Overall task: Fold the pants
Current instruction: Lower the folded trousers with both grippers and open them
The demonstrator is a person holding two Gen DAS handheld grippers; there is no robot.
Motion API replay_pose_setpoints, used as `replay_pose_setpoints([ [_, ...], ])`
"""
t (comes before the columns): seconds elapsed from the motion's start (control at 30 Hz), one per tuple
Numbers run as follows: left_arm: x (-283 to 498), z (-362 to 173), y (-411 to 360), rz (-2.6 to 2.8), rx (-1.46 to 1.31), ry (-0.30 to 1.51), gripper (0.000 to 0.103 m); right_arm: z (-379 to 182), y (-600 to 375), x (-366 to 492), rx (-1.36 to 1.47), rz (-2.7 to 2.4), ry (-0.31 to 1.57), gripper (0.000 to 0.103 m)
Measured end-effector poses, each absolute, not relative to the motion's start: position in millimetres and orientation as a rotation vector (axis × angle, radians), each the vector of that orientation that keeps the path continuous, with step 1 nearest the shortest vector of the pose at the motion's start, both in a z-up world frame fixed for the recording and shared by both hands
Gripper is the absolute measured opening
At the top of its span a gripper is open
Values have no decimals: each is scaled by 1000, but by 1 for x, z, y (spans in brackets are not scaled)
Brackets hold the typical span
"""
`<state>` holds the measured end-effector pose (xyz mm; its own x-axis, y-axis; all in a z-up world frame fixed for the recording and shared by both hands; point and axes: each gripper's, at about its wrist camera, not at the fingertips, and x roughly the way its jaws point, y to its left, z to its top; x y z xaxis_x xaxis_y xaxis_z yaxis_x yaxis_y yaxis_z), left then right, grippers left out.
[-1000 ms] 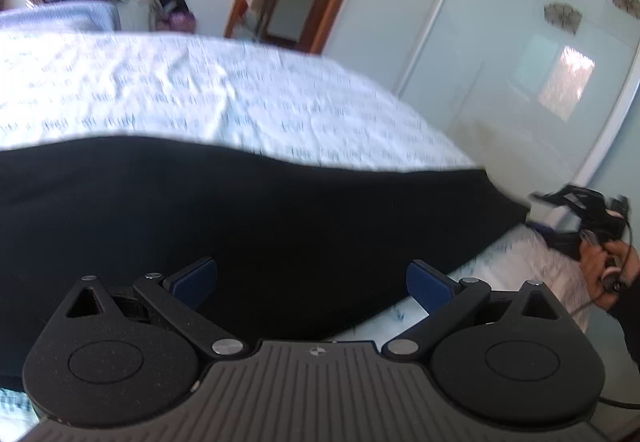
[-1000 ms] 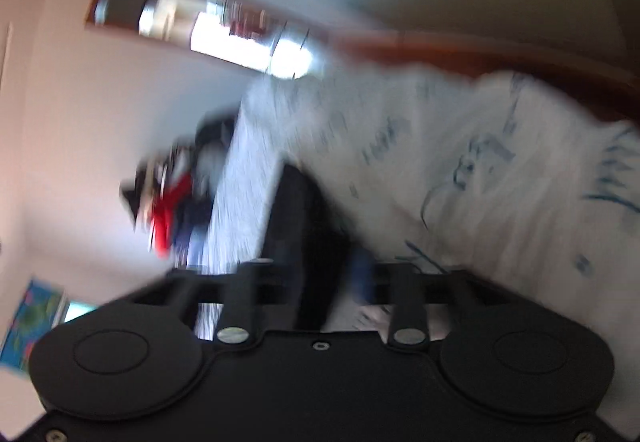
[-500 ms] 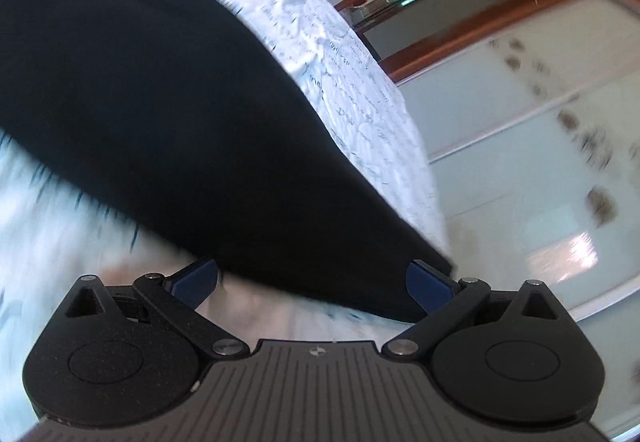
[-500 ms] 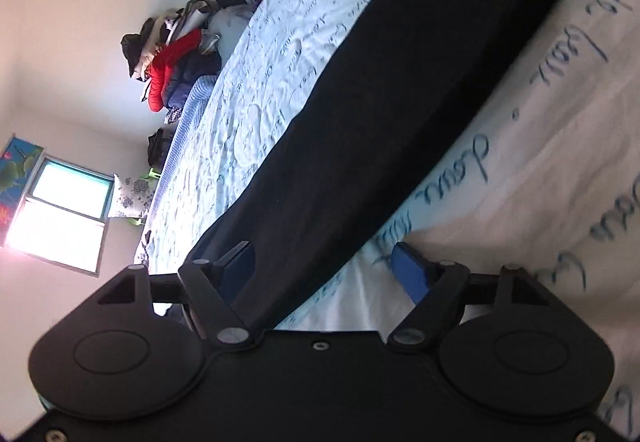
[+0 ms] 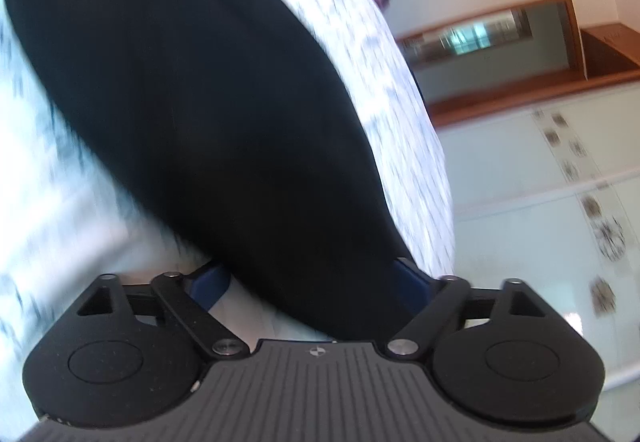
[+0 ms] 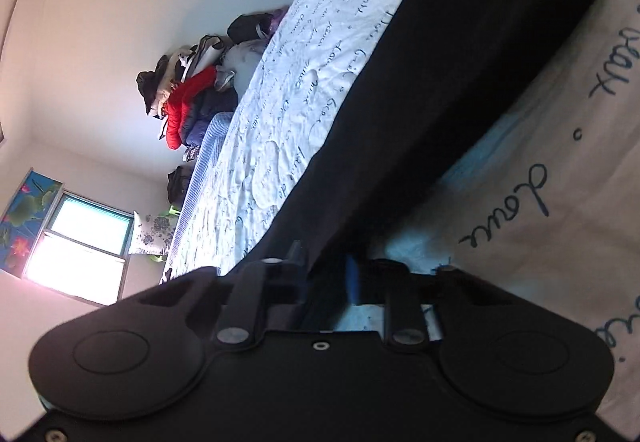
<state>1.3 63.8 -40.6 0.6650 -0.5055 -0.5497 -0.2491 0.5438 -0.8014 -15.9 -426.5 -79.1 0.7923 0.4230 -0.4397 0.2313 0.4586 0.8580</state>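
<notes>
Now the bed [image 6: 304, 89], with its white cover printed in blue writing, carries everything. On it the black pants [image 6: 460, 89] lie flat as one long band; their long axis runs straight away from both cameras, along the bed and not far from its near edge. At one end the right gripper [image 6: 326, 274] has its fingers nearly together, clamped on the edge of the cloth. At the other end the left gripper [image 5: 308, 278] has its fingers wide apart, and the end of the pants [image 5: 200, 93] sits between them, not yet pinched. I judge the left must close before both ends can be lifted and folded.
</notes>
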Motion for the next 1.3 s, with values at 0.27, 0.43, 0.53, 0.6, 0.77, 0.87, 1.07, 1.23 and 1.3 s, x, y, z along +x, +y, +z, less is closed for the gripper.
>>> replay_pose_setpoints([
  [0.27,6,-44,58,-93,-781,880,17,-97,-432,-13,1171,94,718,8],
  [0.43,-3,-16,54,-93,-653,860,13,-60,-427,-35,1050,156,645,8],
  [0.53,-3,-30,55,-103,-575,904,15,-77,-428,-46,1067,137,693,7],
  [0.6,0,-33,52,-132,-511,889,19,-106,-430,-47,1097,121,723,0],
  [0.77,-11,-18,59,-288,-490,952,63,-101,-436,-55,1177,158,654,34],
  [0.87,-37,5,57,-305,-271,951,64,-89,-448,-70,1212,135,618,50],
  [1.07,-44,29,48,-134,20,768,70,-34,-454,-96,983,-2,393,58],
  [1.23,19,7,37,24,18,711,73,-19,-411,-14,763,149,534,77],
  [1.3,36,-4,37,79,32,737,73,-28,-400,18,672,152,637,77],
])
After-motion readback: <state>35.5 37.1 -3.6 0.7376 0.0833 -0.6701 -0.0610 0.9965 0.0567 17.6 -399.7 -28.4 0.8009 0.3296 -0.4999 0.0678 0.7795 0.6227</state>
